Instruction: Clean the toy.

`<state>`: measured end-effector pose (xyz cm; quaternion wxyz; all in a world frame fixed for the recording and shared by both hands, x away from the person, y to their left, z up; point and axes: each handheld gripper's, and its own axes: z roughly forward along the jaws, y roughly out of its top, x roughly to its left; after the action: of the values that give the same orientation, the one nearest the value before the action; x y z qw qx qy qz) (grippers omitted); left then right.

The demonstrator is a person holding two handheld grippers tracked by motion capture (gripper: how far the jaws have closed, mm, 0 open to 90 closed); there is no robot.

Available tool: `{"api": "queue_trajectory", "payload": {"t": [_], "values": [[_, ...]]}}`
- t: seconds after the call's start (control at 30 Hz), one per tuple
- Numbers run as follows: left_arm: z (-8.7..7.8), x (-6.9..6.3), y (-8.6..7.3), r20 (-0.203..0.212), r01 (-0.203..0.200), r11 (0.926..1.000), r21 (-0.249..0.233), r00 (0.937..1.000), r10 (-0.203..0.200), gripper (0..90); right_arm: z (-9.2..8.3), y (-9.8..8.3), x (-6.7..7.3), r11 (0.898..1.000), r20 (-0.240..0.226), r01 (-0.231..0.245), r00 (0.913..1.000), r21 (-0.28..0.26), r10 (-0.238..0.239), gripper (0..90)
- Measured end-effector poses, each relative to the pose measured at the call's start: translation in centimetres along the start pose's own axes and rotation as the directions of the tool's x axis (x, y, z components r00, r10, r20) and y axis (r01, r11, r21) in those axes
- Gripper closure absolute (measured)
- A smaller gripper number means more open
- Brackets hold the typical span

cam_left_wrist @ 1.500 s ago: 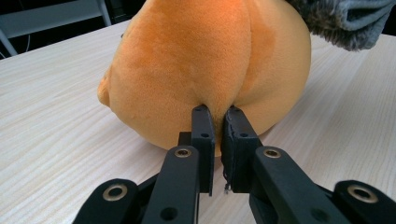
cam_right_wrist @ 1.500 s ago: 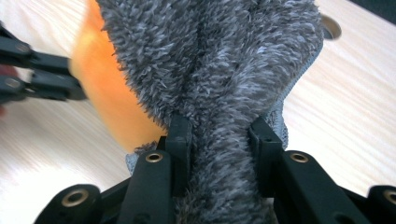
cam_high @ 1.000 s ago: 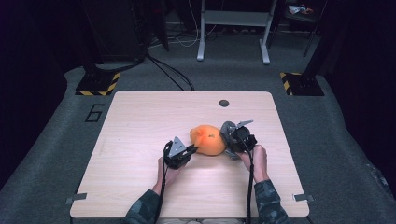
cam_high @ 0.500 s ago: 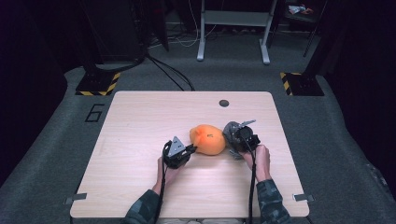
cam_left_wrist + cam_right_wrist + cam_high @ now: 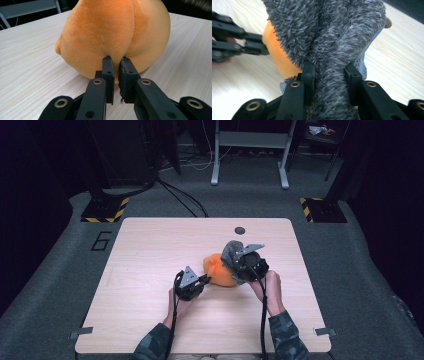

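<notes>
Orange plush (image 5: 218, 269): lies near the middle of the table (image 5: 150, 250), between the two hands; in the left gripper view (image 5: 112, 30) it is a rounded, seamed soft body resting on the wood
Grey fleece piece (image 5: 230, 251): fuzzy grey cloth at the plush's right end, raised above it in the high view; in the right gripper view (image 5: 332, 37) it stands up in a folded bunch with a stitched edge
Left tongs (image 5: 204, 280): pressed almost together, nipping a small fold of the orange plush at its seam (image 5: 116, 65); a narrow slit stays between the pads
Right tongs (image 5: 237, 265): pinching the grey fleece piece, the bunched cloth filling the gap between the pads (image 5: 329, 72)
Containers: whether the orange body is a pouch or a stuffed toy cannot be told; whether the grey fleece goes inside it or only lies against it is hard to make out
Hidden: the far side of the plush; the lower end of the fleece, cut off between the right jaws
Table hole (image 5: 240, 230): dark round grommet near the far edge
</notes>
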<state>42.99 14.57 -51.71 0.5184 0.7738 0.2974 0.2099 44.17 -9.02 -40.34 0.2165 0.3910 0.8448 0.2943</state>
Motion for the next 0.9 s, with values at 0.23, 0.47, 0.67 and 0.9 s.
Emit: {"api": "queue_trajectory", "payload": {"t": [0.23, 0.47, 0.67, 0.9], "values": [[0.0, 0.1, 0.0, -0.011, -0.01, 1.0, 0.001, 0.9999, 0.01, 77.6, 2.0, -0.1, -0.2, 0.999, 0.006, -0.004, 1.0, 0.032, 0.004, 67.6], [0.3, 0.0, 0.1, -0.044, -0.034, 0.9989, 0.032, 0.9984, 0.035, 57.4, 2.3, 0.5, -0.7, 0.999, 0.005, 0.0, 1.0, 0.038, 0.0, 67.6], [0.8, 0.2, 0.4, -0.082, -0.041, 0.9977, 0.055, 0.9956, 0.045, 47.3, 2.5, 0.6, -1.3, 0.999, -0.004, -0.018, 0.9998, 0.051, 0.019, 67.6], [1.5, 0.2, 0.8, -0.076, -0.077, 0.9944, 0.072, 0.9936, 0.083, 50.7, 2.9, 0.6, -1.8, 0.999, -0.008, -0.032, 0.9994, 0.042, 0.032, 67.7]]}}
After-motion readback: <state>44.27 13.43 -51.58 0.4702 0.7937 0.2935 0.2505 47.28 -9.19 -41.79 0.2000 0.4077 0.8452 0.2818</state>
